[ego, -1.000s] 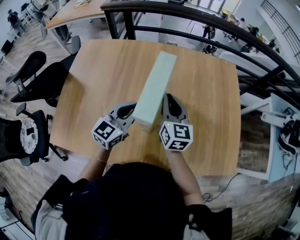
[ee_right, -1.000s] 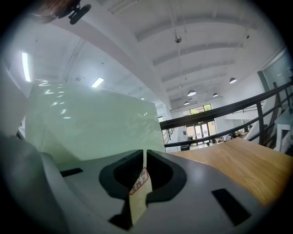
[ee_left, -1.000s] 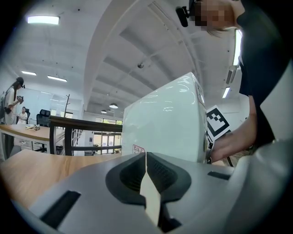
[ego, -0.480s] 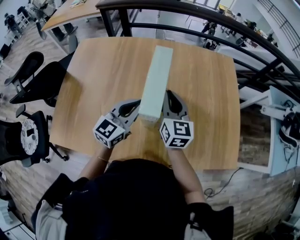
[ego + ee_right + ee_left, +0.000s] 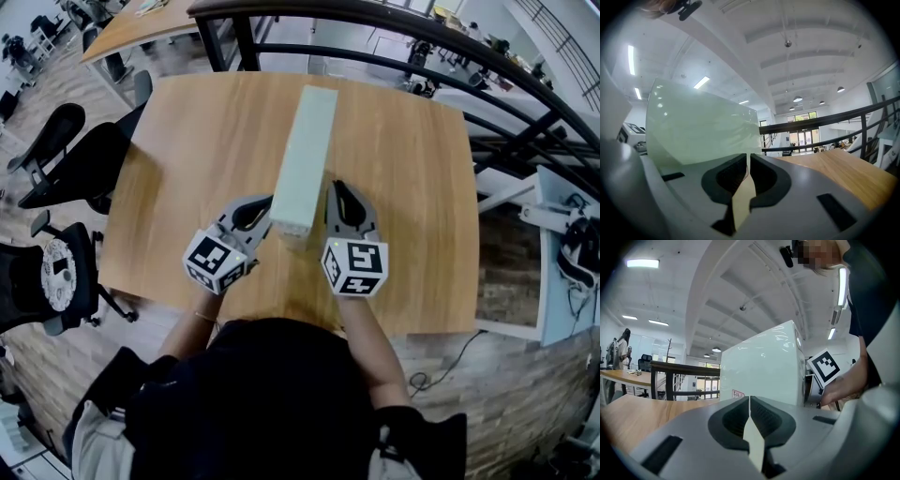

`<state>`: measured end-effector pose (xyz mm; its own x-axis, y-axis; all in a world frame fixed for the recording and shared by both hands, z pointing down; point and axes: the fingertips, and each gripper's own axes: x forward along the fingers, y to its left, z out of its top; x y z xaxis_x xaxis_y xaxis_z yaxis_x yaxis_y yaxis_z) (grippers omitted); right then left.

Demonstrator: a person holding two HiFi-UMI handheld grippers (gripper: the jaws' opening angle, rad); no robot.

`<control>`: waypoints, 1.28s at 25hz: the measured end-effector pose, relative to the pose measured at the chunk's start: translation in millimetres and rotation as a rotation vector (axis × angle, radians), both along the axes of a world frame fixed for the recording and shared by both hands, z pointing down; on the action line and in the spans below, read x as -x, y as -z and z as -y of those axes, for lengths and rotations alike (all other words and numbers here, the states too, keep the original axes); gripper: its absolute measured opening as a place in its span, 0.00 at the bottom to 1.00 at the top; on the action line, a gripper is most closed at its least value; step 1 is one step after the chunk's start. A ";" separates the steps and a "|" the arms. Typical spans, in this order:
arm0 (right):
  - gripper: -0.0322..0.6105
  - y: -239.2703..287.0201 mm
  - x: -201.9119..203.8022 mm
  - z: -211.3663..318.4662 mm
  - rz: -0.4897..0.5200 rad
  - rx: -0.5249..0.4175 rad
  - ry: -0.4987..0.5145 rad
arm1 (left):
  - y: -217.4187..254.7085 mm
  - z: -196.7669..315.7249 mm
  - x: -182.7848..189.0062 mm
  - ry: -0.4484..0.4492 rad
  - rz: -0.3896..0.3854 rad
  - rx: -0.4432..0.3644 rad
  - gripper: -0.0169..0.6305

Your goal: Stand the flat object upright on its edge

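Toward the near side of the wooden bench (image 5: pixel 202 159), a pale green slab (image 5: pixel 302 164) stands upright on its long edge, smooth, glossy and square-cornered. Bare wood grain lies open on both sides out to the bench's straight edges. The left gripper (image 5: pixel 267 203) and right gripper (image 5: pixel 336 192) flank the slab's near end, their fingers (image 5: pixel 736 416) pressed together on nothing.

A slab (image 5: pixel 303 155) stands on its long edge on a table (image 5: pixel 187 159) at centre frame, running from the middle toward the top. The left gripper (image 5: pixel 268 210) and right gripper (image 5: pixel 335 190) flank its near end, one close on each side. Office chairs (image 5: pixel 70 150) sit at the left edge, beside the table. A railing (image 5: pixel 403 33) curves across the top, behind it.
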<state>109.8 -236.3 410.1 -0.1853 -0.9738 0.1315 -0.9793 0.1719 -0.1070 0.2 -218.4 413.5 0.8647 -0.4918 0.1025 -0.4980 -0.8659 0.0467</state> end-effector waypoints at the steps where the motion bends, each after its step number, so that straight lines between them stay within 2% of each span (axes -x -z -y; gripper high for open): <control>1: 0.11 0.4 -1.2 -1.4 -0.004 -0.001 -0.001 | 0.3 0.3 1.3 0.003 -0.001 -0.001 0.06; 18: 0.10 0.4 1.3 -11.6 -0.074 0.011 0.038 | 4.7 -0.9 2.1 0.003 0.002 0.001 0.06; 27: 0.09 4.0 0.8 -12.0 -0.069 0.002 0.034 | 7.6 0.8 3.2 0.000 0.003 -0.022 0.06; 32: 0.09 5.5 2.2 -12.9 -0.067 -0.003 0.032 | 8.2 0.6 5.7 0.009 -0.004 -0.004 0.06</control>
